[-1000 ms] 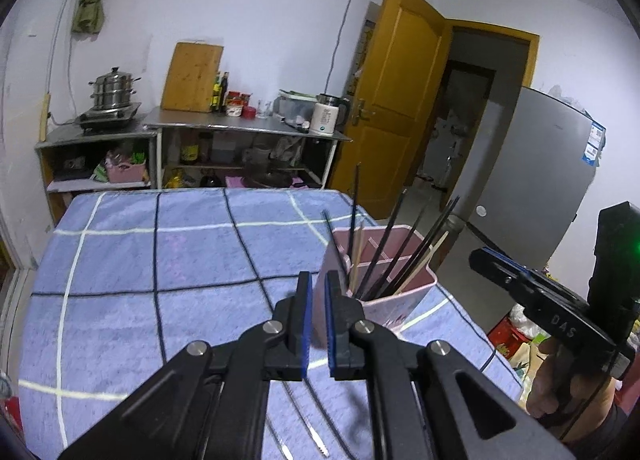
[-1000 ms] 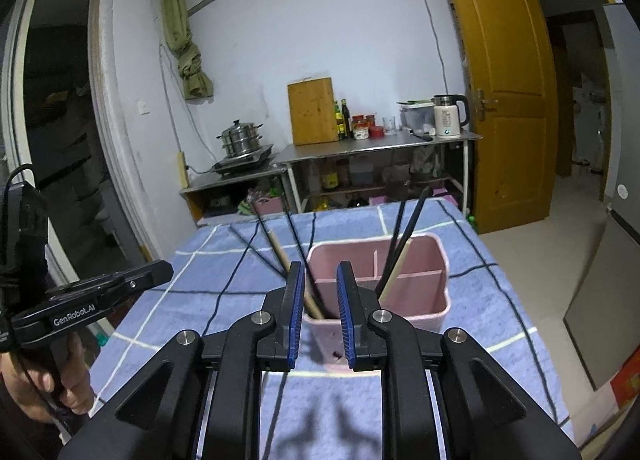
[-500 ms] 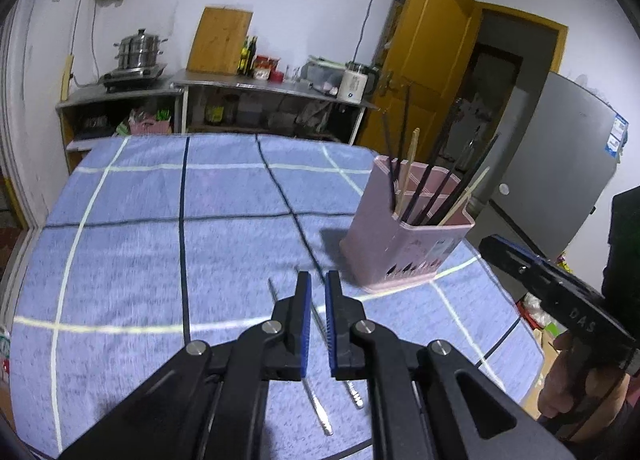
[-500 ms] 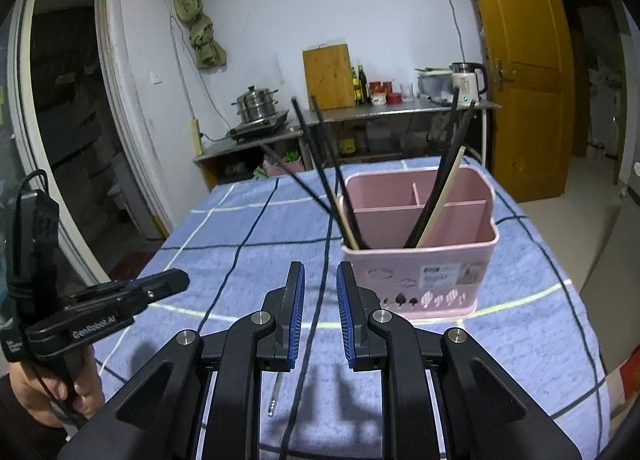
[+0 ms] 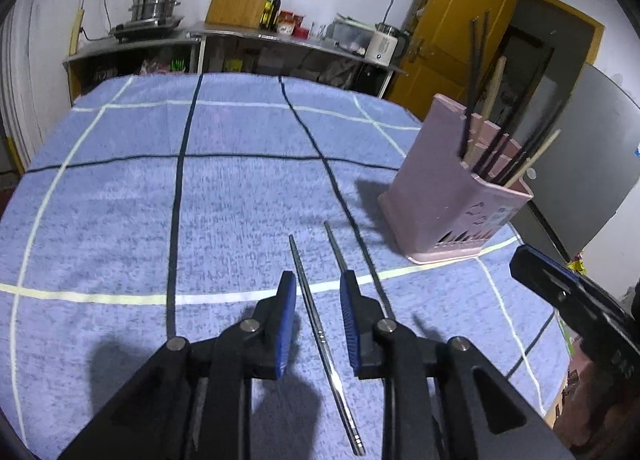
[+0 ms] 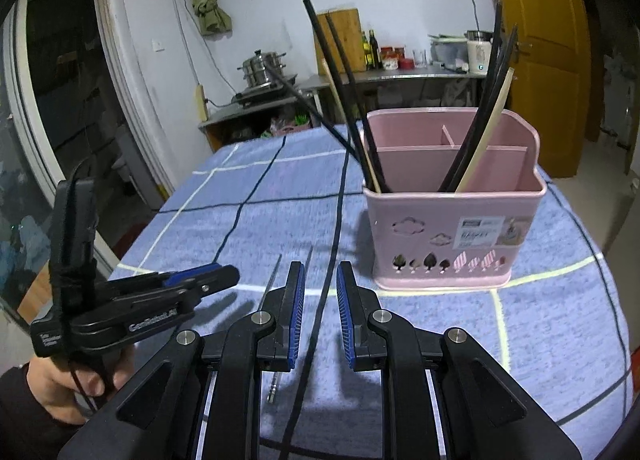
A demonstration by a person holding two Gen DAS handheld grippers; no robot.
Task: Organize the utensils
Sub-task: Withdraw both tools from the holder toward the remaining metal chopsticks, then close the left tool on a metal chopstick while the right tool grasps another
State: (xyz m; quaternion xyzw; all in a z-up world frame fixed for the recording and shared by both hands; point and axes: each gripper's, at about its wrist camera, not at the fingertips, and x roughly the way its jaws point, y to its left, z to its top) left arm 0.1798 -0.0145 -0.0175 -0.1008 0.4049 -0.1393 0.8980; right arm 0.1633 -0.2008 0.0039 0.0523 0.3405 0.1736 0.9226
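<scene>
Two metal chopsticks lie on the blue checked cloth. In the left wrist view, one chopstick (image 5: 320,336) runs between my open left gripper's (image 5: 318,288) fingers; the other chopstick (image 5: 335,246) lies just right of it, partly behind the right finger. In the right wrist view, they show as one chopstick (image 6: 269,283) and another chopstick (image 6: 308,256) to the left of my open, empty right gripper (image 6: 319,274). A pink utensil holder (image 5: 452,211) stands to the right, also in the right wrist view (image 6: 452,236), holding several black and wooden chopsticks.
The blue cloth (image 5: 160,199) covers the table; its edges are near on the right and front. The left gripper's body (image 6: 132,308) is low at left in the right wrist view. A shelf with pots (image 5: 152,7) and a yellow door (image 5: 452,27) stand behind.
Both grippers have lowered toward the cloth and opened. The left one has come down over a metal chopstick; the holder now looks nearer to the right gripper.
</scene>
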